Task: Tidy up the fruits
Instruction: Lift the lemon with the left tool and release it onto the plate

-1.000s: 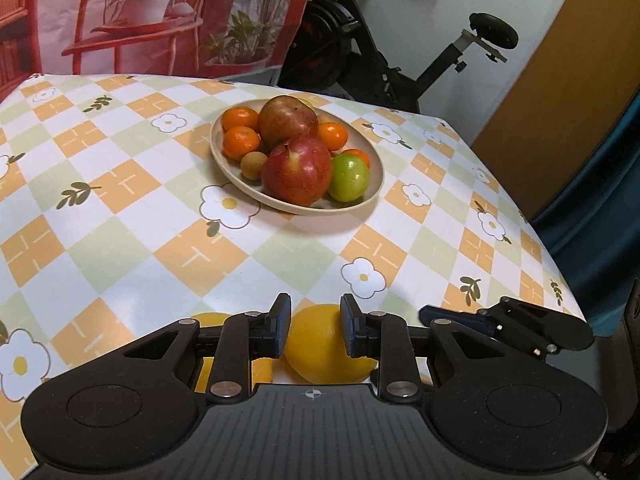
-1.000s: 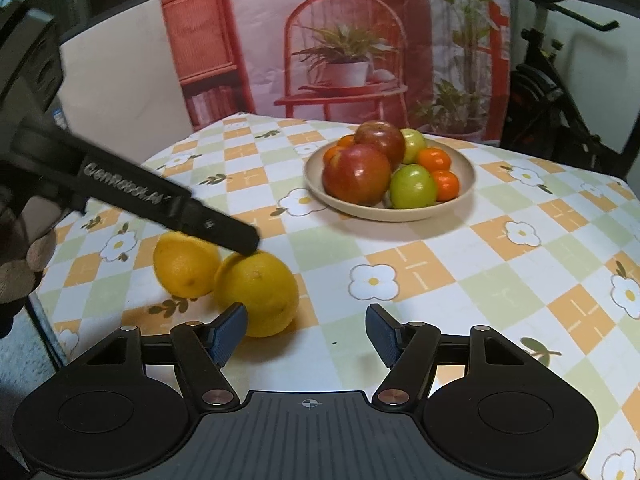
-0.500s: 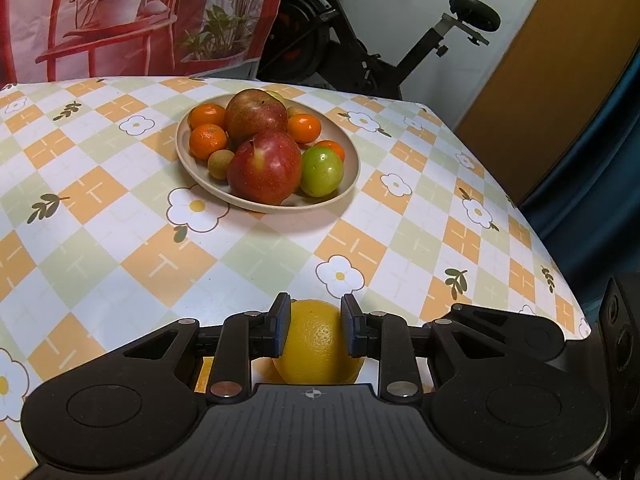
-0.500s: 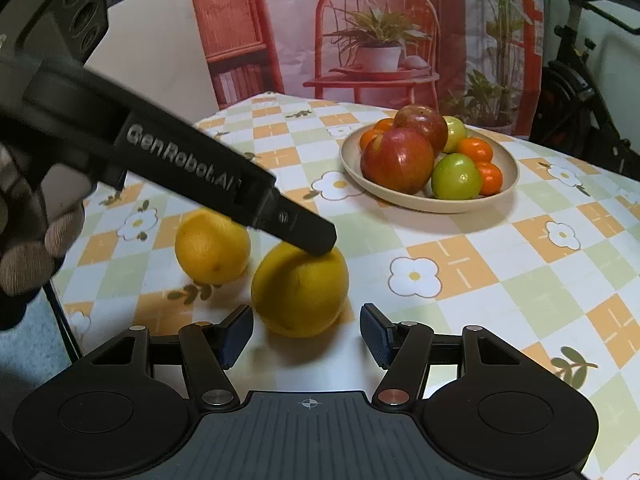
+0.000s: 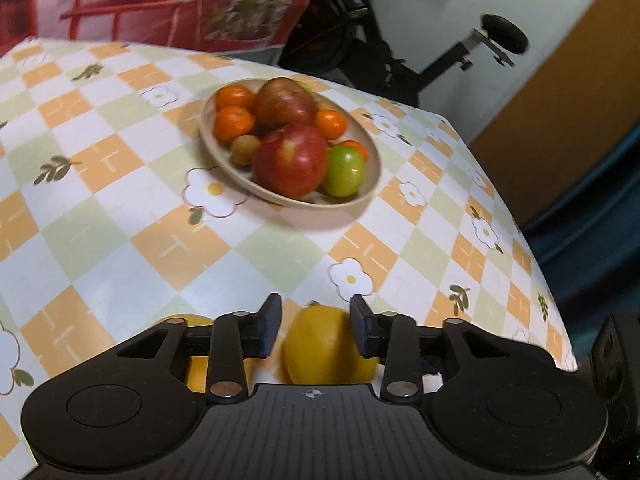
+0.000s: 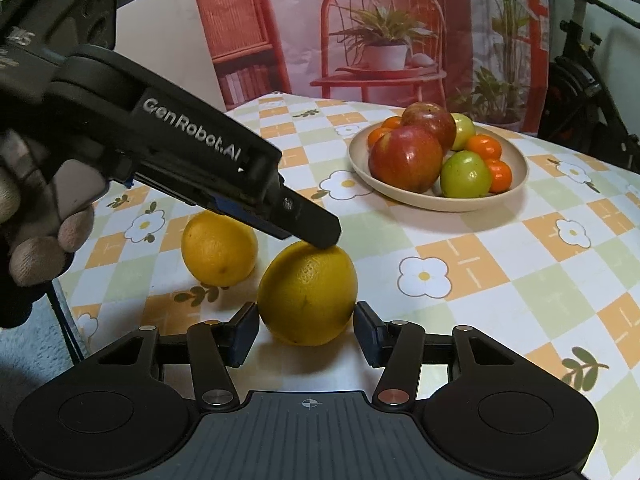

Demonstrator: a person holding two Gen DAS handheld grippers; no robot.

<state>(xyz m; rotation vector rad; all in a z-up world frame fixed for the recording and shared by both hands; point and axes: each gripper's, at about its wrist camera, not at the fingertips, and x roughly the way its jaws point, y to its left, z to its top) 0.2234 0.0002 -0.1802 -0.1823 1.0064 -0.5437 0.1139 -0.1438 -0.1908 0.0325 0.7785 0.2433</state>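
A beige bowl holds two red apples, green fruits and small oranges. Two yellow citrus fruits lie on the checked tablecloth near its front edge. In the left wrist view the nearer one sits between my left gripper's open jaws; there is a gap at the left pad. The other citrus is mostly hidden behind the left finger. In the right wrist view my right gripper is open around the same near citrus, with the left gripper's tip resting over its top. The second citrus lies behind it to the left.
The table's front and right edges are close to the citrus fruits. An exercise bike stands beyond the table. A red printed backdrop with a chair and plants hangs behind. A gloved hand holds the left gripper.
My left gripper's jaws have opened off the near citrus. My right gripper has moved in, so the citrus now sits between its open fingers.
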